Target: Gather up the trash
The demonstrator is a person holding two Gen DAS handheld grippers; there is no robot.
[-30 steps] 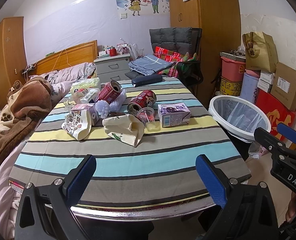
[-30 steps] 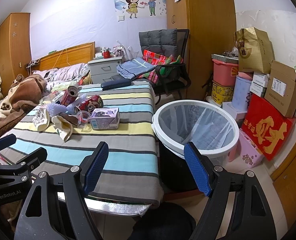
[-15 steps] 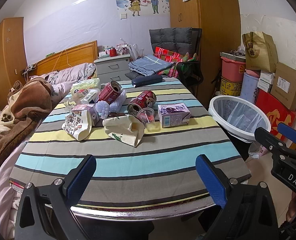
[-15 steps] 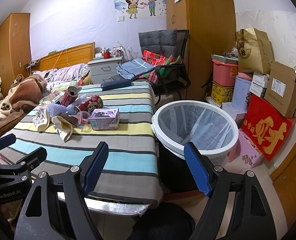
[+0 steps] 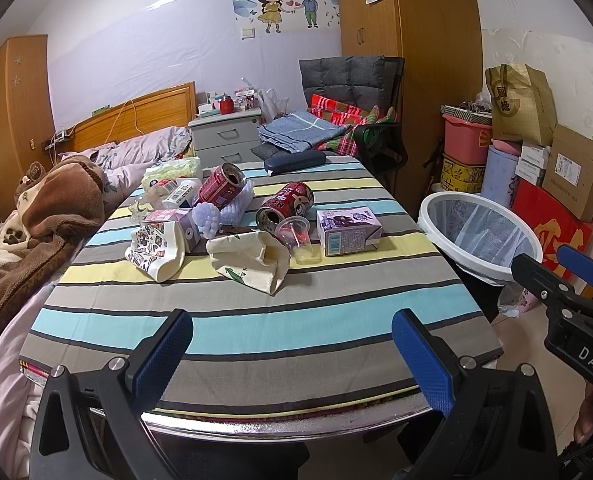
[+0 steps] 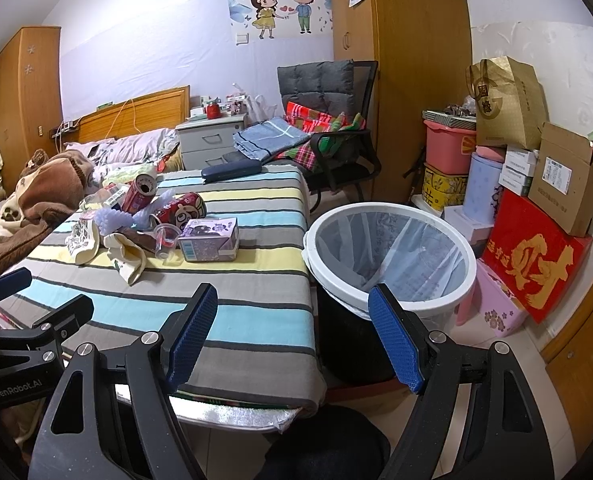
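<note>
Nothing is shifting since a second ago: left gripper (image 5: 292, 344) and right gripper (image 6: 294, 328) are hovering wide open, empty. Trash (cans, carton (image 5: 348, 230), cup) is lying mid-table; bin (image 6: 392, 256) is waiting right. Nearest item first seems wisest.

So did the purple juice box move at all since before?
No. The purple juice box sits on the same yellow stripe of the tablecloth, beside the clear plastic cup, as it did a second ago.
</note>
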